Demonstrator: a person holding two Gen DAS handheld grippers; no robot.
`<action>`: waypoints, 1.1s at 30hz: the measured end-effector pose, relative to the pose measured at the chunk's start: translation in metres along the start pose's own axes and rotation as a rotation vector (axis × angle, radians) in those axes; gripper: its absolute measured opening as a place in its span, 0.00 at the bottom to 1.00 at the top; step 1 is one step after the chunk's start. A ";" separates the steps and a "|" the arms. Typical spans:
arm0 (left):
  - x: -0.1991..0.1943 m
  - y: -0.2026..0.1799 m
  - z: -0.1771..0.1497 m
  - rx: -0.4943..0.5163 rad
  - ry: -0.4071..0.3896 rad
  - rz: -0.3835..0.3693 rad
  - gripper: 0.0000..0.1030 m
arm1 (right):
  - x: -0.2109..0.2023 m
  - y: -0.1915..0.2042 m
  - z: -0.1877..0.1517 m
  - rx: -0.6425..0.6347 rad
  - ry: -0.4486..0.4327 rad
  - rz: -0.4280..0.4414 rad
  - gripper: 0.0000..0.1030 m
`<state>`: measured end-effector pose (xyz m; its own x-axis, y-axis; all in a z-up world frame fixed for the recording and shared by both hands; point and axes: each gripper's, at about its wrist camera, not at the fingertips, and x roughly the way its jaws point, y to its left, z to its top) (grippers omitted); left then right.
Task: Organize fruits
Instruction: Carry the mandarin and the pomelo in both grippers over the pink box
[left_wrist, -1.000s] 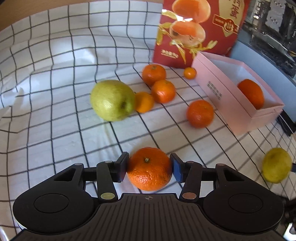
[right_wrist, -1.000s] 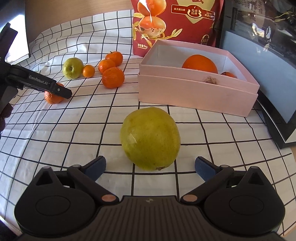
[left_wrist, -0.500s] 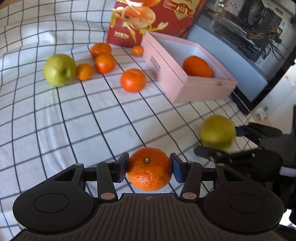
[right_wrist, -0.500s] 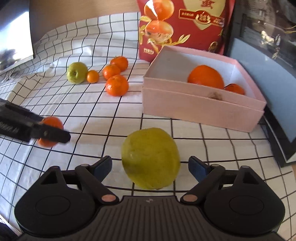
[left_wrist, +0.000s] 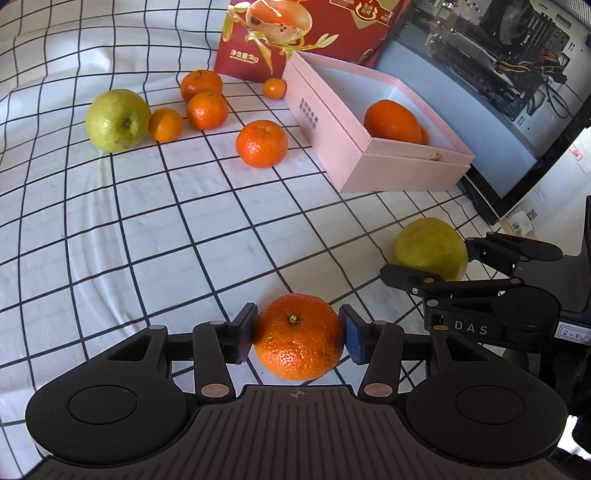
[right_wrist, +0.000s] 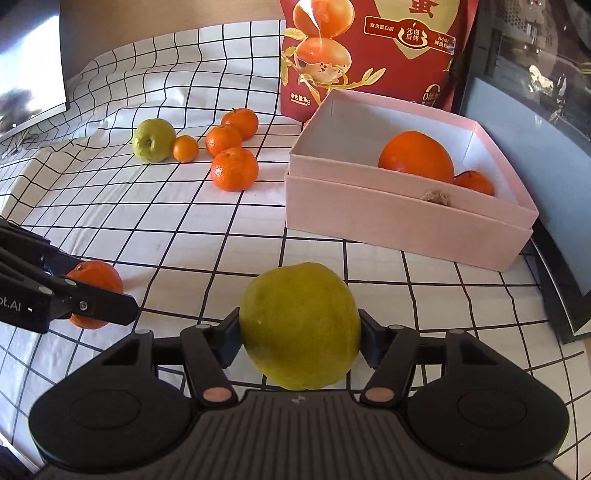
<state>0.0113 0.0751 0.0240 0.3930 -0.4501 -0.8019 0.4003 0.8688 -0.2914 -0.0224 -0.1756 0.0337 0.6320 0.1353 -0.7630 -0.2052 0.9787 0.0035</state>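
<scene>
My left gripper is shut on a mandarin and holds it above the checked cloth. The mandarin also shows in the right wrist view. My right gripper is shut on a yellow-green pear; the pear also shows in the left wrist view, to the right of my left gripper. A pink box stands ahead of both, holding a large orange and a small mandarin.
A green apple and several mandarins lie on the cloth left of the box. A red snack bag stands behind the box. A dark monitor edges the right side.
My right gripper has closed on the pear and lifted it. My left gripper has carried the mandarin rightward, toward the box and the right gripper.
</scene>
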 end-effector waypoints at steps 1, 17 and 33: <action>-0.001 0.000 0.000 -0.001 -0.002 0.002 0.52 | 0.000 -0.001 0.000 0.006 0.000 0.002 0.61; -0.001 -0.010 0.000 0.022 -0.011 0.073 0.52 | -0.012 0.000 -0.007 0.012 -0.001 0.000 0.60; -0.018 -0.032 0.075 0.047 -0.196 -0.089 0.52 | -0.054 -0.031 0.054 0.027 -0.133 -0.005 0.60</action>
<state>0.0538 0.0403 0.0869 0.5056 -0.5602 -0.6562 0.4769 0.8152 -0.3286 -0.0100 -0.2045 0.1099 0.7270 0.1478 -0.6705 -0.1827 0.9830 0.0185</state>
